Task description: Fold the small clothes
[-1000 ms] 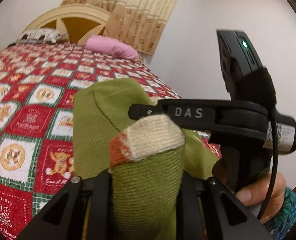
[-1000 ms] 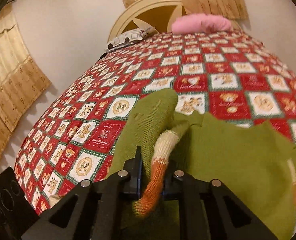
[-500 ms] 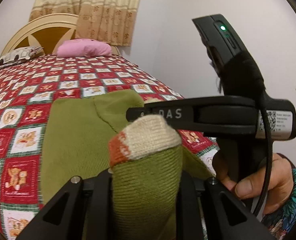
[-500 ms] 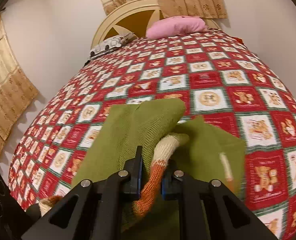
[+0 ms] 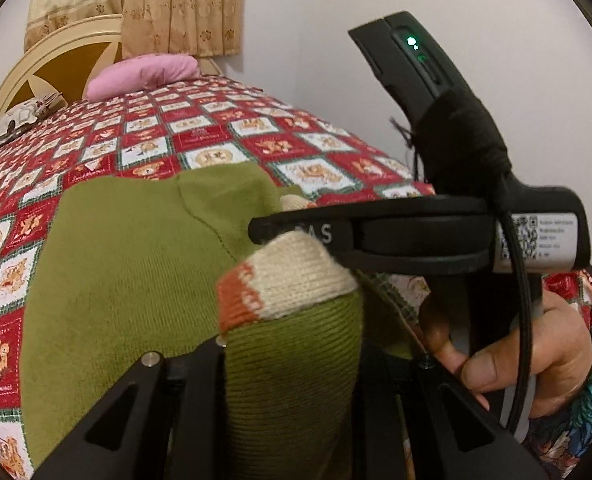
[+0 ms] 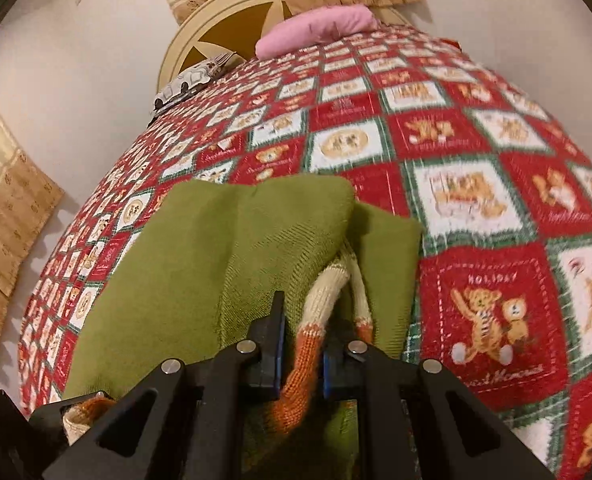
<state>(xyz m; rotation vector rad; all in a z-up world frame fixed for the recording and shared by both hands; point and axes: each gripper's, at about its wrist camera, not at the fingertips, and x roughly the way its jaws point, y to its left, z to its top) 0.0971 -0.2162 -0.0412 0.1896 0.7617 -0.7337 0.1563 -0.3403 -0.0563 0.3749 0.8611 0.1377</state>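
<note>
A small olive-green knit sweater (image 5: 128,264) with cream and orange cuffs lies on the red patchwork bedspread (image 5: 200,140). My left gripper (image 5: 292,364) is shut on one sleeve end, whose cream and orange cuff (image 5: 284,284) sticks up between the fingers. My right gripper (image 6: 301,364) is shut on the other cuff (image 6: 307,344), with the sweater (image 6: 216,248) spread ahead of it. The right gripper's black body (image 5: 435,236) crosses the left wrist view, just right of the left gripper's cuff.
A pink pillow (image 6: 319,28) and a patterned pillow (image 6: 194,78) lie at the cream headboard (image 6: 220,20). Beige curtains (image 5: 176,4) hang behind it. A white wall runs along the bed's right side. The bed's right edge is close to my right hand (image 5: 515,344).
Both grippers have moved down toward the bed while holding the cuffs. The sweater, first hanging bunched, now lies spread flatter on the bedspread.
</note>
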